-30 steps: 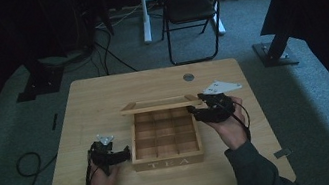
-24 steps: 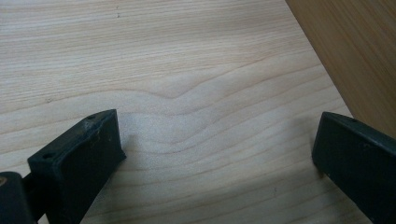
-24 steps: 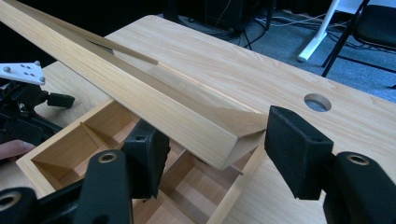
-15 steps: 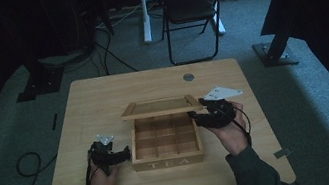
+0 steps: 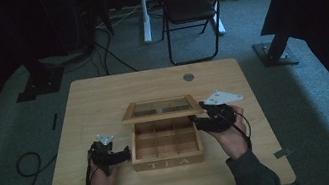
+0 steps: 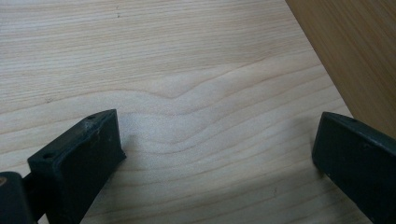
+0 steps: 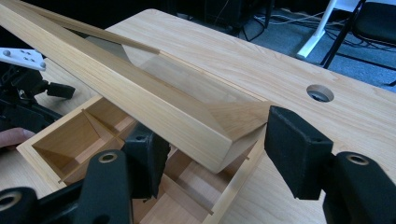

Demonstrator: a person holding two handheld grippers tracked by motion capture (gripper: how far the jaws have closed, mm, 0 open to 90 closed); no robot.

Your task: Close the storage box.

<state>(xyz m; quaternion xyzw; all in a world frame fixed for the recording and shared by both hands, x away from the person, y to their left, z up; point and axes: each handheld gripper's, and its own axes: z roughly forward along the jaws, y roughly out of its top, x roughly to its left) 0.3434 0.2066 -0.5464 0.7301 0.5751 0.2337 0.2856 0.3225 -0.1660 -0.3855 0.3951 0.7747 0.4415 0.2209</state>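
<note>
Lid point(image 7: 140, 100) of tea box point(image 5: 166, 145) half raised, corner between right gripper point(image 7: 212, 154) jaws (loosely, pads apart from wood); left gripper point(image 6: 215, 149) jaws open over bare table point(image 6: 187, 60); swing unfinished.

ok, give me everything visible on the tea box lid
The lid is a light wooden frame around a clear pane, hinged along the far edge of the tea box and raised partway, so the empty compartments show beneath it. In the right gripper view the right tongs straddle its near right corner, one jaw under the frame, the other beside it; whether the pads press on it cannot be told. The left tongs sit by the box's left wall, apart from the lid.
</note>
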